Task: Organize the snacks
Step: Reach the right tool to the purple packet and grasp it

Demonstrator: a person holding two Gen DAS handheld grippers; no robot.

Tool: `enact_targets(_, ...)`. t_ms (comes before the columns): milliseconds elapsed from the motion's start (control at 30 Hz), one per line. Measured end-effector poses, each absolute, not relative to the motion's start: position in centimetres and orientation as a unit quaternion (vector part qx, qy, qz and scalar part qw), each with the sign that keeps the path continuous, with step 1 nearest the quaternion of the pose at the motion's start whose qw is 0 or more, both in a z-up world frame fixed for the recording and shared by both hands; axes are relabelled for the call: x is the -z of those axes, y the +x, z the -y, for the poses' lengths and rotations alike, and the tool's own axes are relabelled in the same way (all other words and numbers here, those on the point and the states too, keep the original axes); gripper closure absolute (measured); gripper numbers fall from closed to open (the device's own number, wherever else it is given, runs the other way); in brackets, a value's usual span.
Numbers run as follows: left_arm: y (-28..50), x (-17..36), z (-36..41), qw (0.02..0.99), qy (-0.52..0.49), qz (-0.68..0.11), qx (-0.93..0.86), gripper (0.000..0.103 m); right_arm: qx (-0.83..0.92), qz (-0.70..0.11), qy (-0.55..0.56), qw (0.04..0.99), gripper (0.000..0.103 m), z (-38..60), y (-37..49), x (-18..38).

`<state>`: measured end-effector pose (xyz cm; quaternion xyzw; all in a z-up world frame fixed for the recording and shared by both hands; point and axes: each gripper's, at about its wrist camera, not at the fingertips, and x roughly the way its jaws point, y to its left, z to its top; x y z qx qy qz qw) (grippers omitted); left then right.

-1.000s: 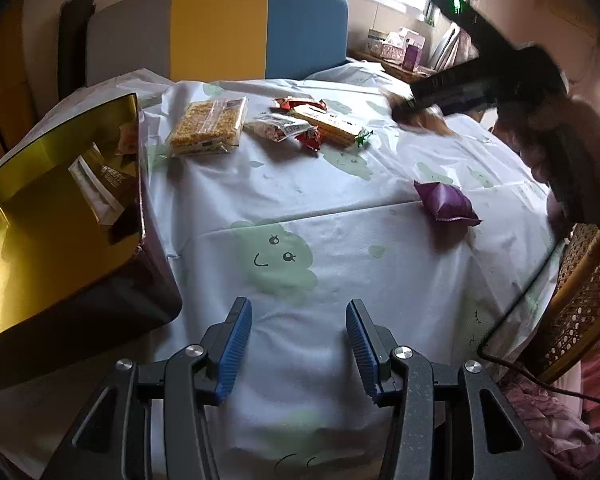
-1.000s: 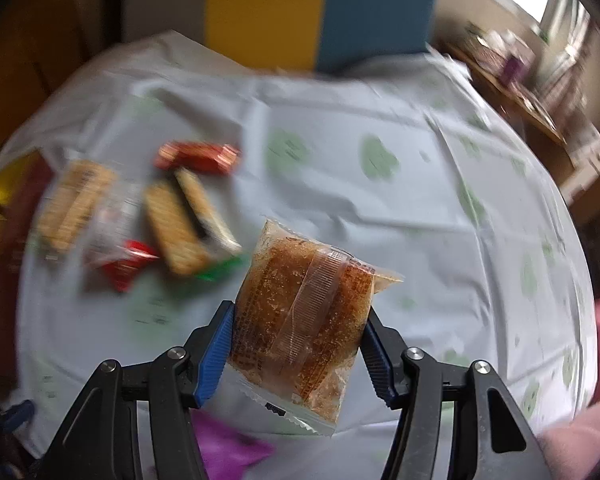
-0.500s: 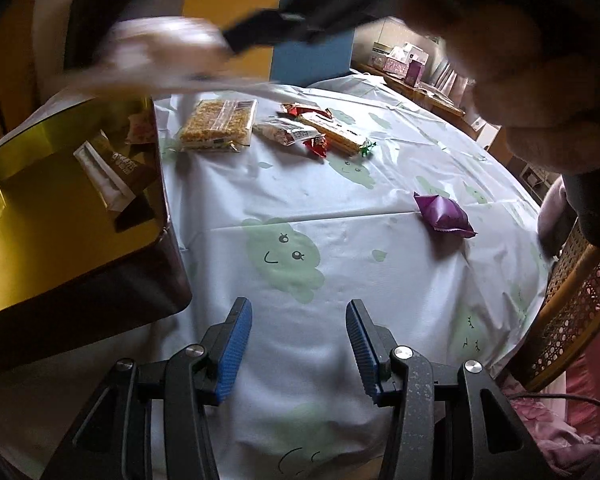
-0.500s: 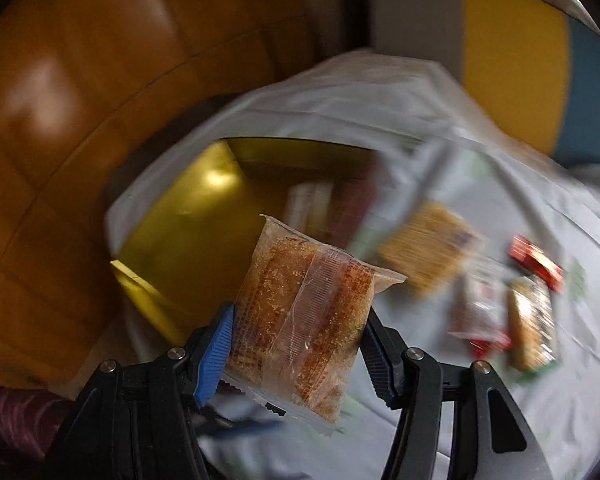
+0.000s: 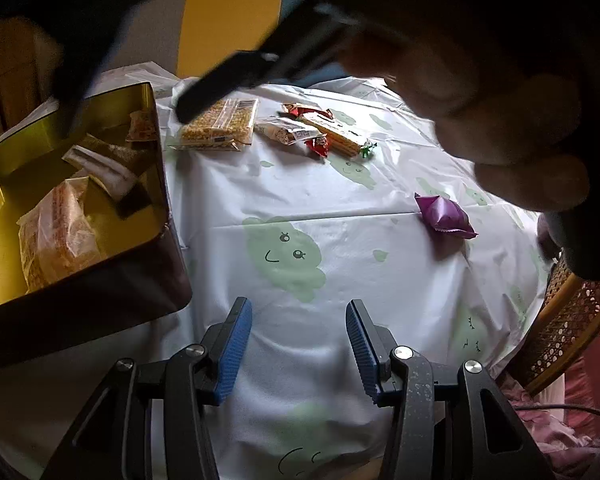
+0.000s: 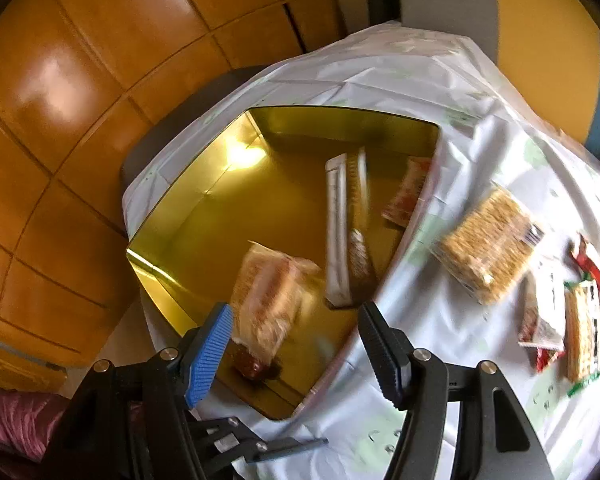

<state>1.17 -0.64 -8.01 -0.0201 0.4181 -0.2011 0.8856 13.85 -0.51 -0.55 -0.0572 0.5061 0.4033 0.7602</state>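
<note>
Your gold tin on the table's left edge already has snacks in it: a clear-wrapped brown cake packet near the front, a long white-and-brown bar in the middle, and a small red-printed pack against the far wall. Left on the tablecloth are the yellow cracker pack just beside the tin, a cluster of small wrapped bars past it, and a purple packet well apart, so you look under halfway. Your right gripper hangs over the tin, fingers spread, holding nothing. Your left gripper is also spread and empty, low over bare cloth.
</note>
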Motion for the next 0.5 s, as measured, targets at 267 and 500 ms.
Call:
enact_targets(267,1.1,8.0,0.8,0.886,-0.015,-0.418,0.198,0.053,-0.337,-0.512,-0.037,0.789,0.037,7.3,14.4,0.6)
enact_targets(500,1.2,8.1,0.8,0.887,-0.014,-0.418,0.197,0.053,-0.206,-0.552,0.024,0.807,0.037,18.0,14.7,1.5)
